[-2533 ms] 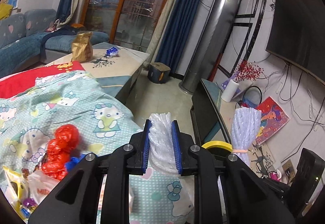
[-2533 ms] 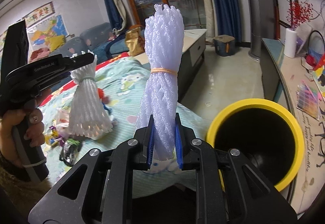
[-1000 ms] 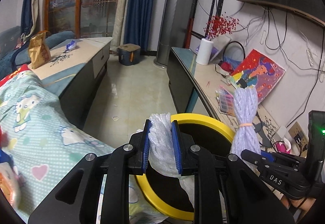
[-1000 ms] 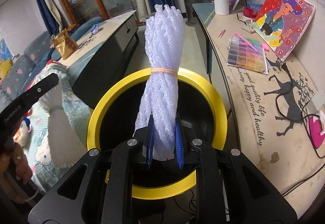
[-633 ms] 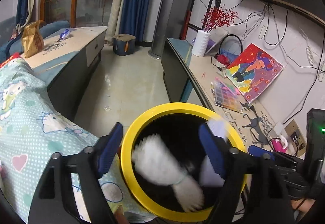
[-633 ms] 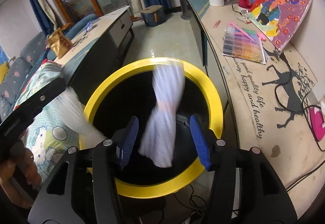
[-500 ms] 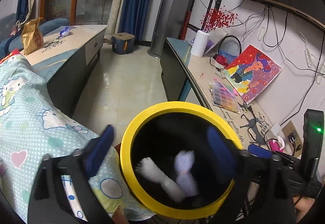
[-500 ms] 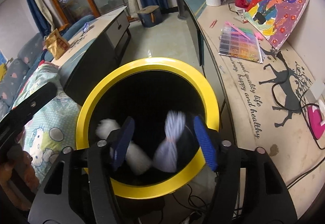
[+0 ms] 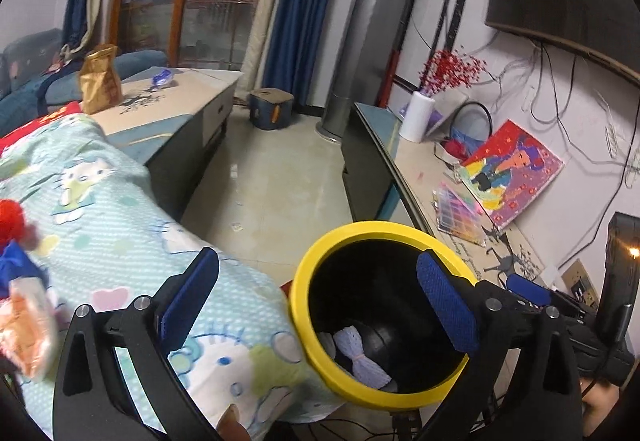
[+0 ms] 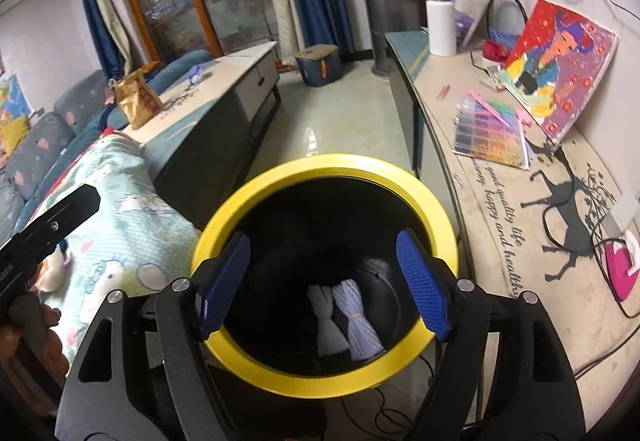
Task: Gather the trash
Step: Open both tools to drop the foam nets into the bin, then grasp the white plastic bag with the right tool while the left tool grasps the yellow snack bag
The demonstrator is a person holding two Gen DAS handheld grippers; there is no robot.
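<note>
Both bundles released over the bin. The right gripper [image 10: 324, 279] hangs above the mouth of the yellow-rimmed bin [image 10: 436, 213]; its jaws have just been opening and now stand apart with nothing between them. Below and between them, on the black floor of the bin, lie the white foam-net bundle [image 10: 328, 317] and the lilac foam-net bundle [image 10: 358, 317], side by side and touching, each tied at the waist. The left gripper [image 9: 316, 297] is spread wide and empty too; the bin rim lies ahead of its right jaw, and the patterned bedcover [image 9: 120, 225] ahead of its left.

The step in hand appears to be the end of the drop. To finish it well, keep both pairs of jaws spread until they are lifted clear of the rim, so that no blue pad catches the yellow edge and tips the bin. Raise first, then swing across.

More trash seems to remain. Beyond the left jaw of the left gripper, at the far left of the bedcover, are a red crumpled item [image 9: 12, 219] and a pale orange wrapper [image 9: 24, 325]; both are blurred, so their nature is uncertain. For the next pick, approach these light pieces from above with jaws open, and clench on the bulk rather than a loose corner.
</note>
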